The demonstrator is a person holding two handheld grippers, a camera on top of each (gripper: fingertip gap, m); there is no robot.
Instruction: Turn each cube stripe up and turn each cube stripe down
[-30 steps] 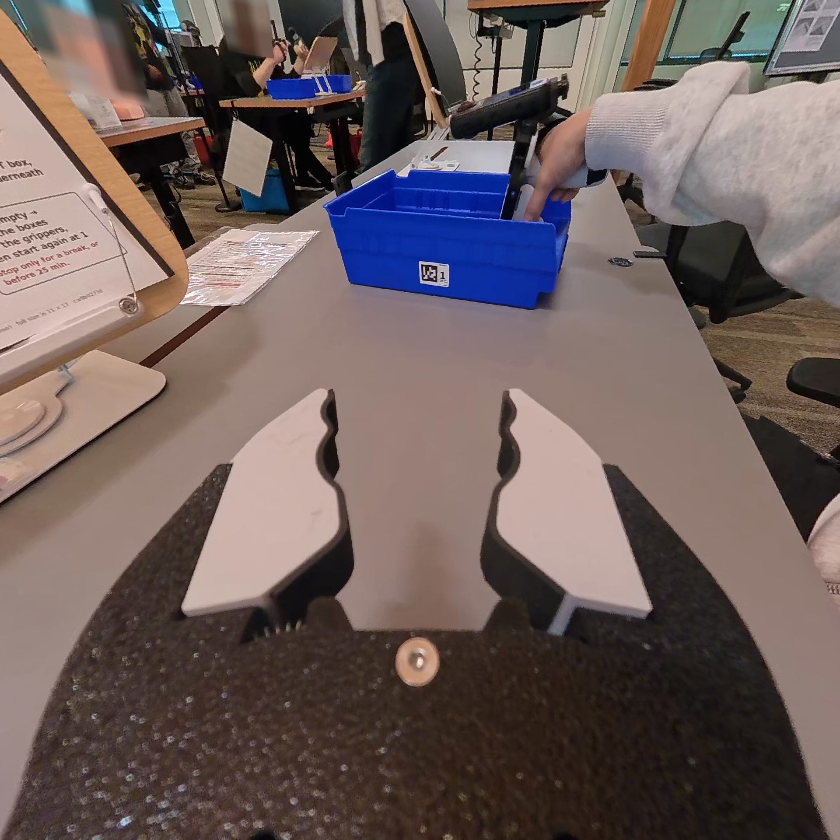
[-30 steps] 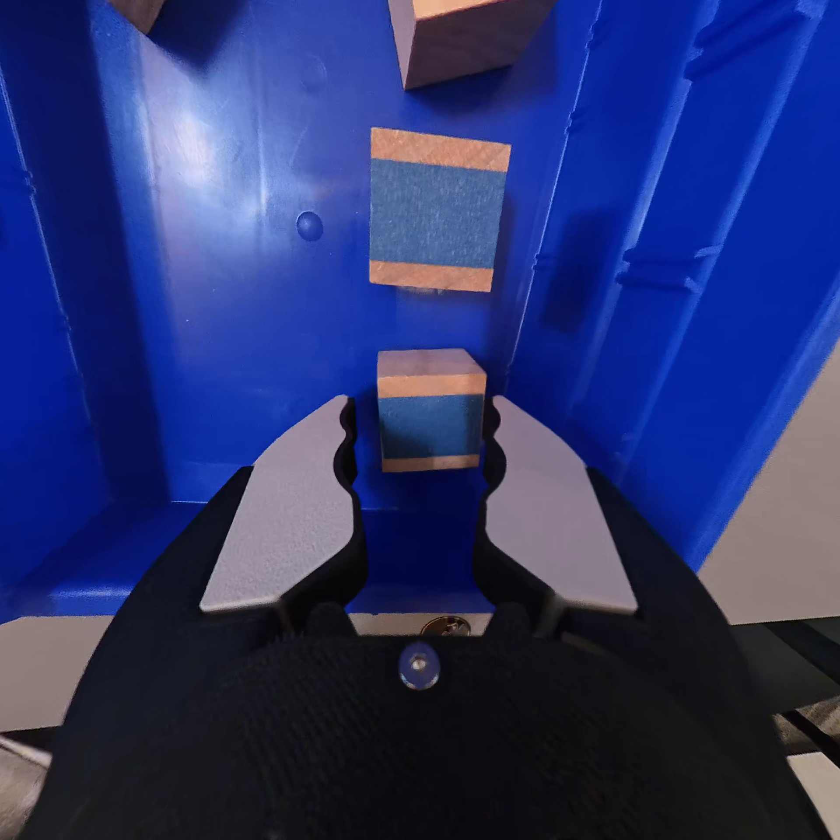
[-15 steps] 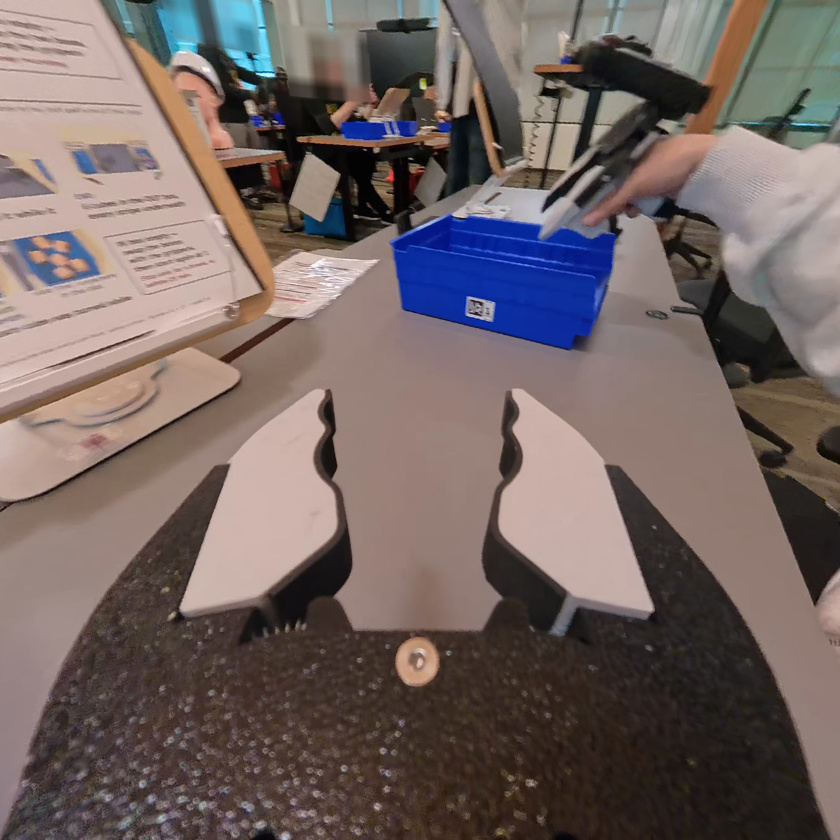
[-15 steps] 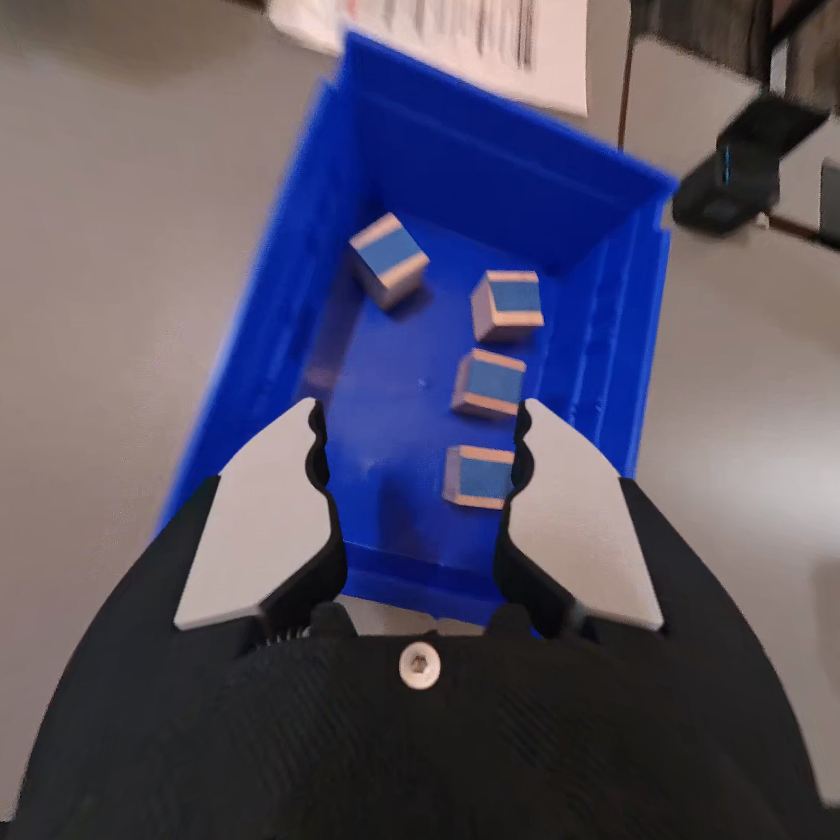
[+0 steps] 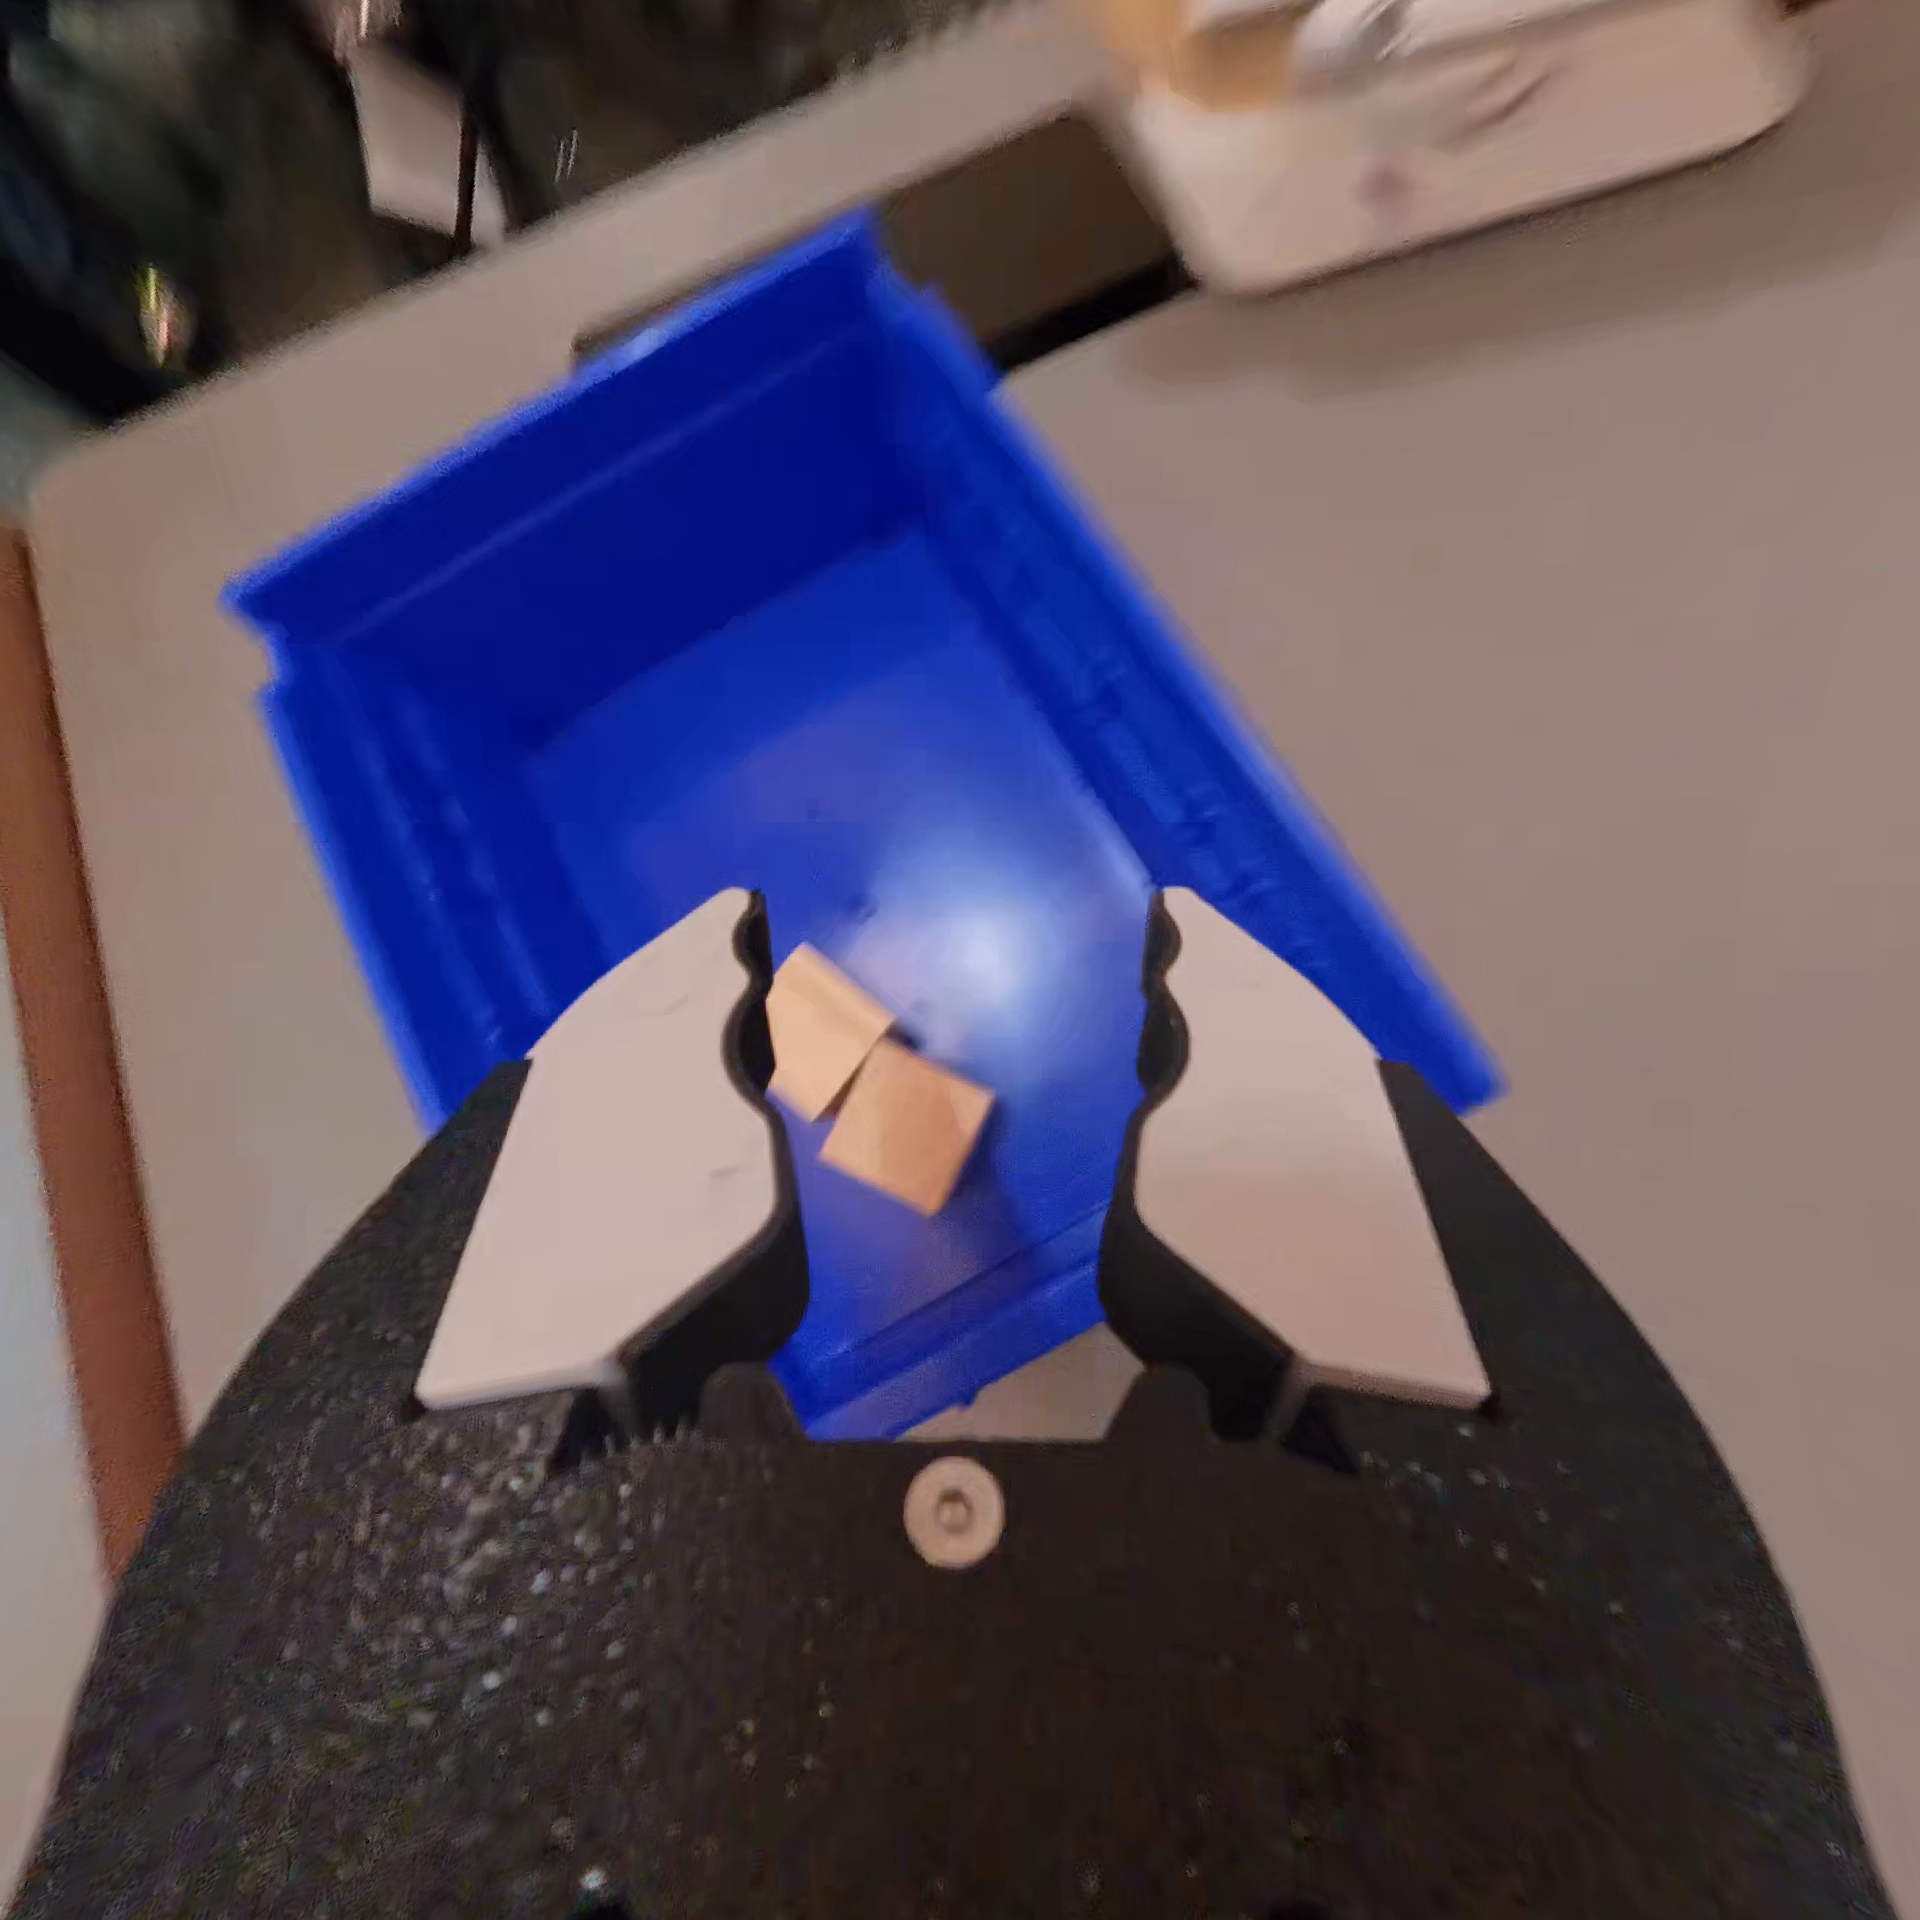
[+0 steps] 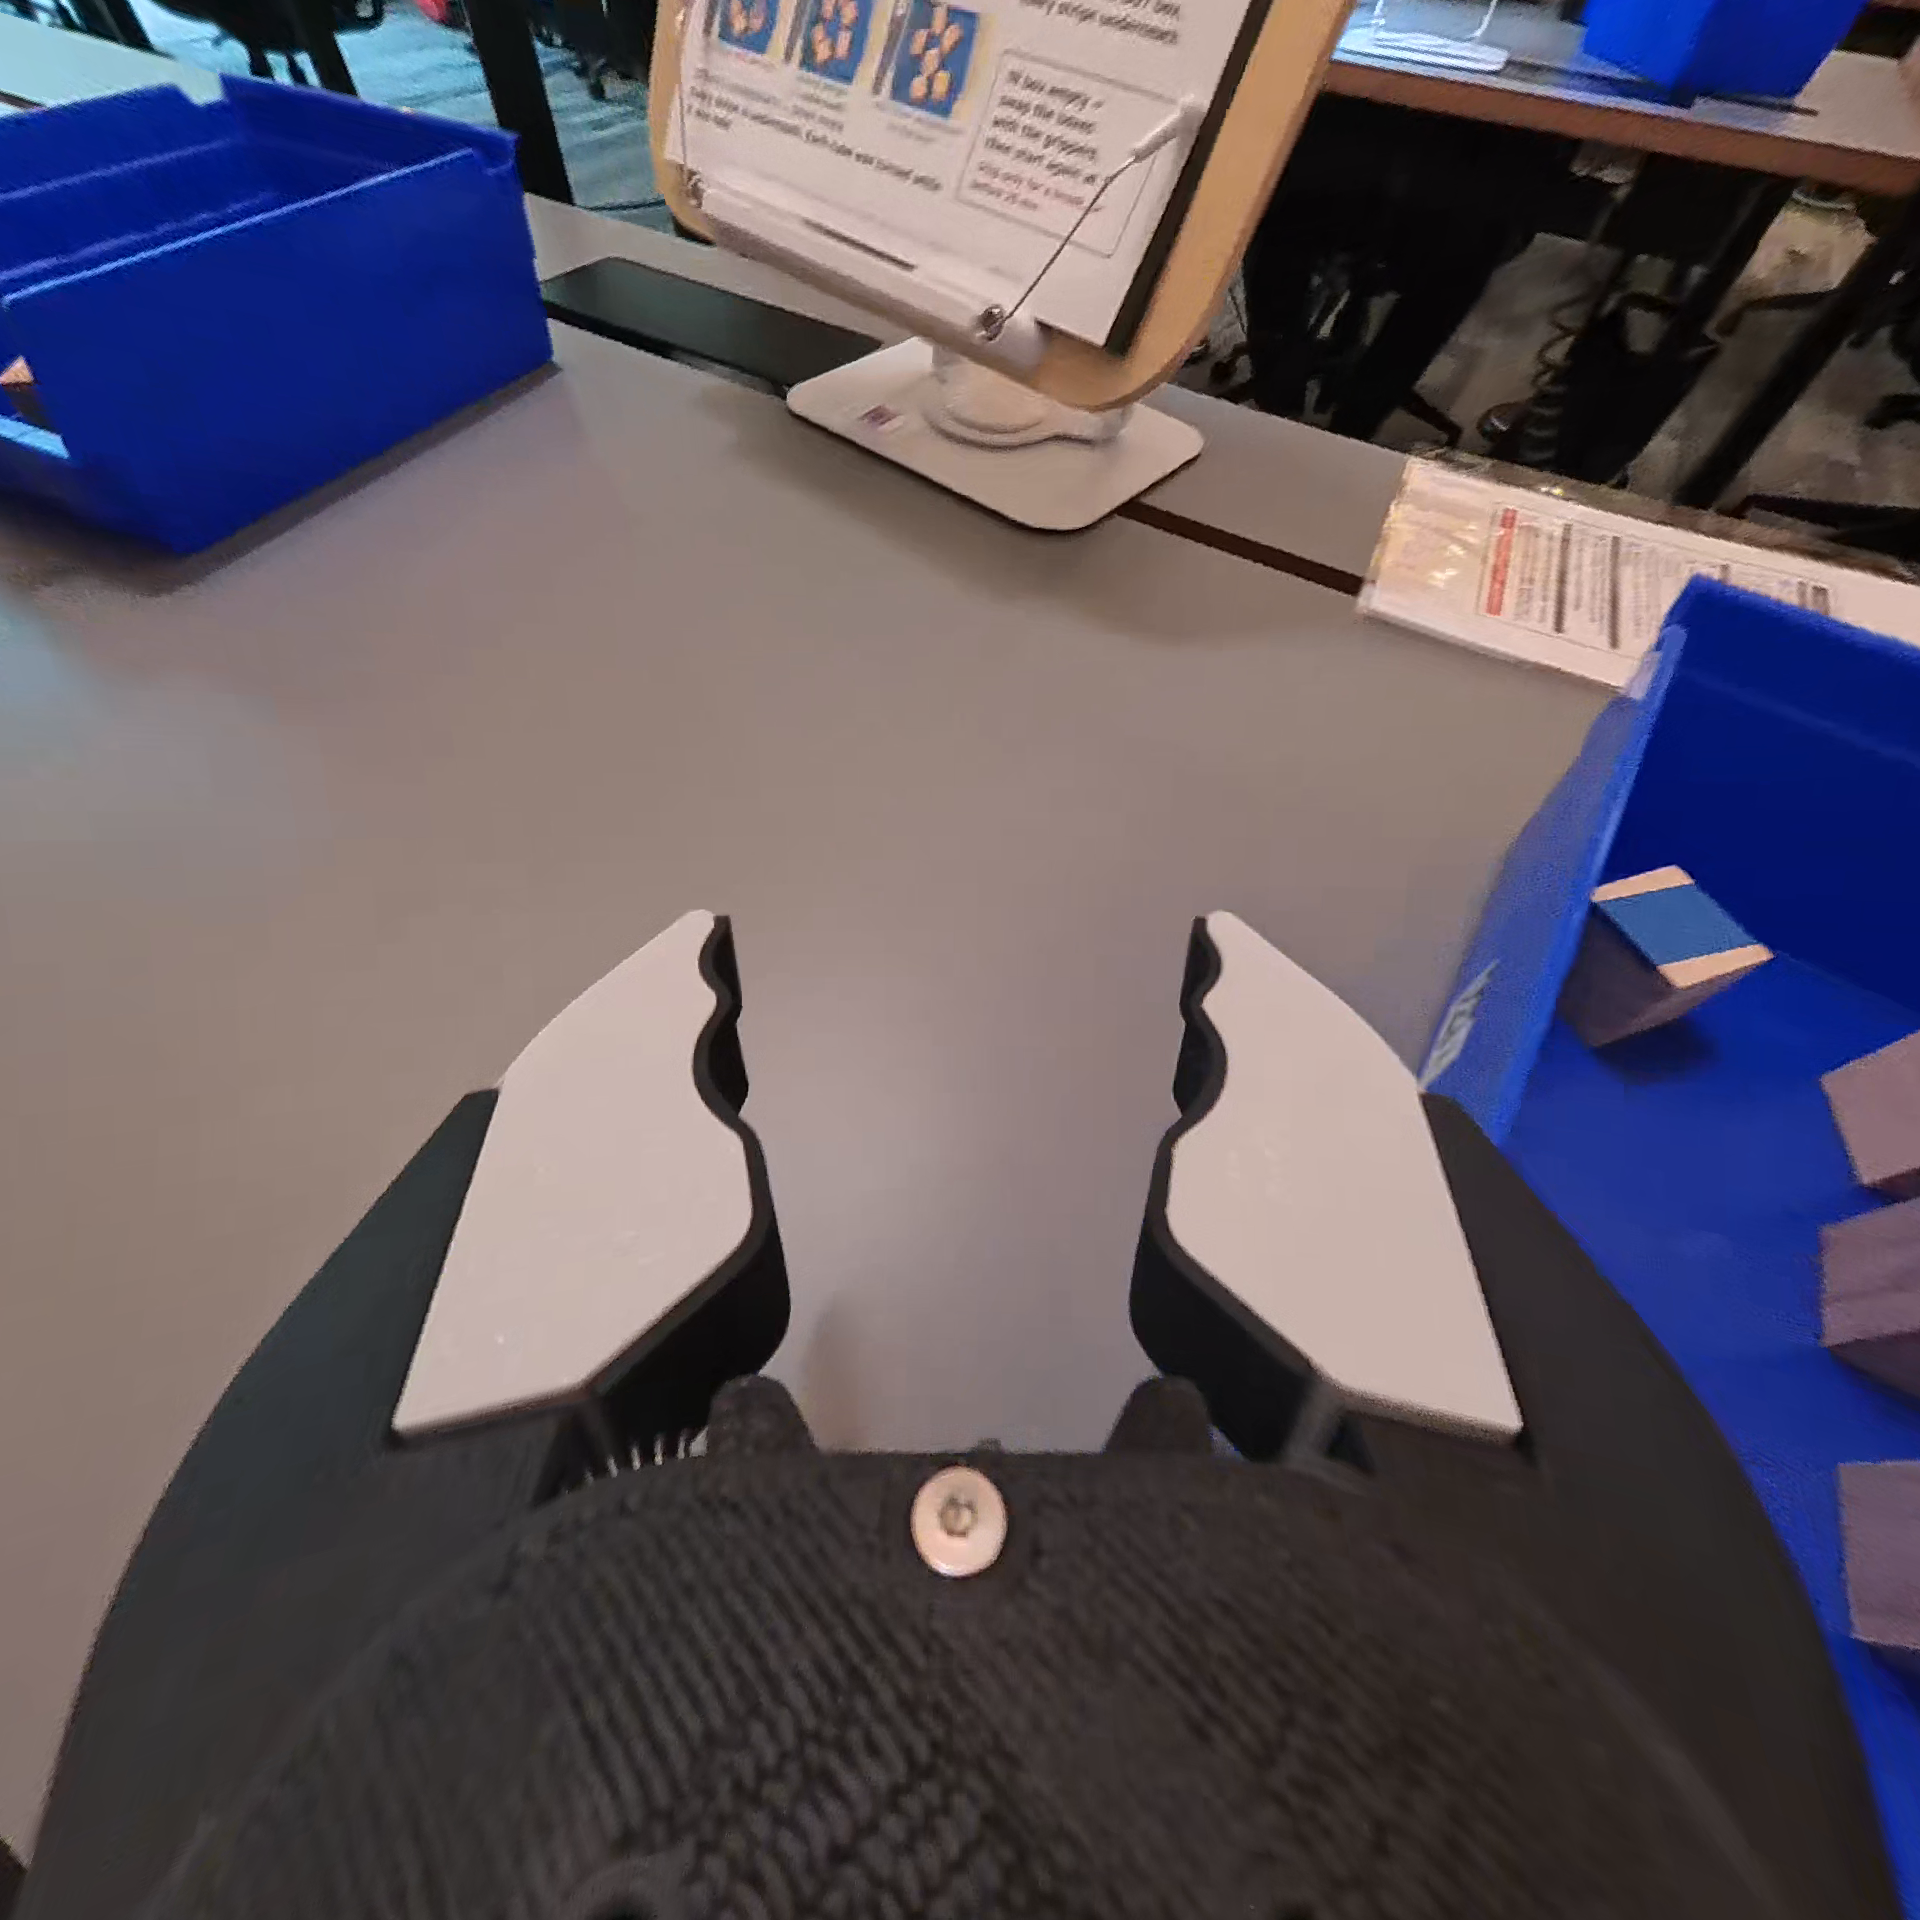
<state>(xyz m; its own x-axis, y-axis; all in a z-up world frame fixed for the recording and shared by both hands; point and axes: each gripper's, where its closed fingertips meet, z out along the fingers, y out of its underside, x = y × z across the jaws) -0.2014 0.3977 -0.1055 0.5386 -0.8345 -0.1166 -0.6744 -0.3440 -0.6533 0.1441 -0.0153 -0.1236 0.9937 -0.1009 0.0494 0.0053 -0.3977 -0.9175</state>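
Observation:
In the left wrist view my left gripper is open and empty, hanging above a blue bin. Two plain wooden cubes lie touching on the bin floor, no stripe showing on top. In the right wrist view my right gripper is open and empty over bare grey table. To its right is a second blue bin holding several cubes; one cube shows a blue stripe on top, the others are cut off at the frame edge.
A tilted instruction board on a white stand is at the table's far edge. The other blue bin shows at the far left of the right wrist view. A laminated sheet lies behind the right bin.
My left gripper swung from low over the table to above a bin with two plain cubes. My right gripper pulled out of its bin and now points across the table, still open.

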